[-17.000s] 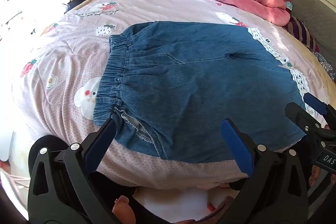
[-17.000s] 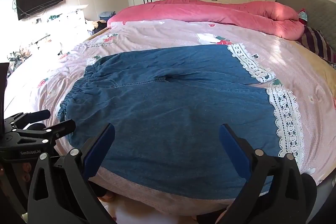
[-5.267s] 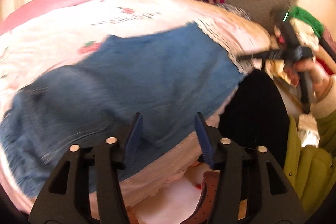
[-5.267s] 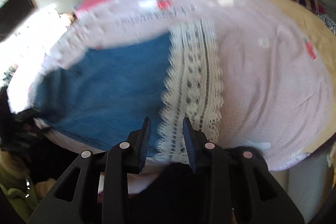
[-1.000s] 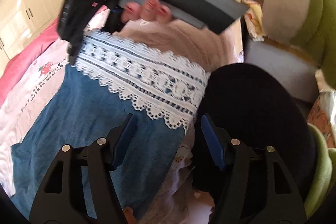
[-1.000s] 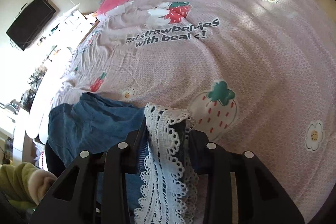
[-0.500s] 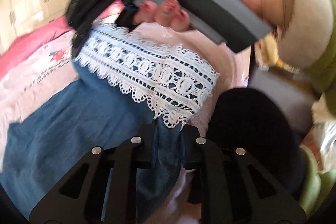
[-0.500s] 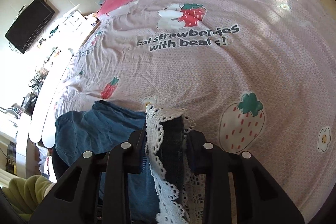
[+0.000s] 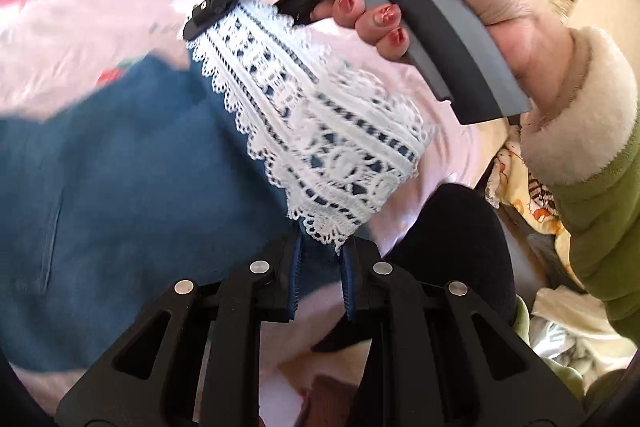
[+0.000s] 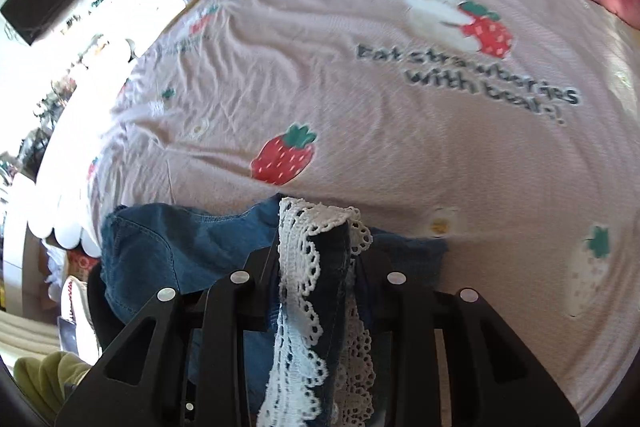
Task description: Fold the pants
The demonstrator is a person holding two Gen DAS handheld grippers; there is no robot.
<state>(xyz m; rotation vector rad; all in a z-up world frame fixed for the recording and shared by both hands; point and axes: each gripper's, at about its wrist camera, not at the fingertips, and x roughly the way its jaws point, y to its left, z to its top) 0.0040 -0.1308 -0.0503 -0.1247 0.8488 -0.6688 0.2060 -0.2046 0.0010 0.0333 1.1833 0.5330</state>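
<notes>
**A:** What step is this? The pants [image 9: 120, 163] lie on the strawberry bedsheet [image 10: 360, 75] at its near edge, with both hem corners pinched.

**B:** Looks like the lengthwise fold — I'd guess the next move is carrying the lace hem [image 9: 320, 131] across toward the waistband, both ends level.

**A:** Grippers?

**B:** The right gripper [image 10: 316, 259] is clamped on the hem's far corner, lace bunched between the pads. The left gripper [image 9: 320, 259] is nearly closed on the near corner.

Both hand-held grippers [image 9: 320, 267] apparently clamp the pants' [image 9: 120, 167] lace hem [image 9: 320, 131].
</notes>
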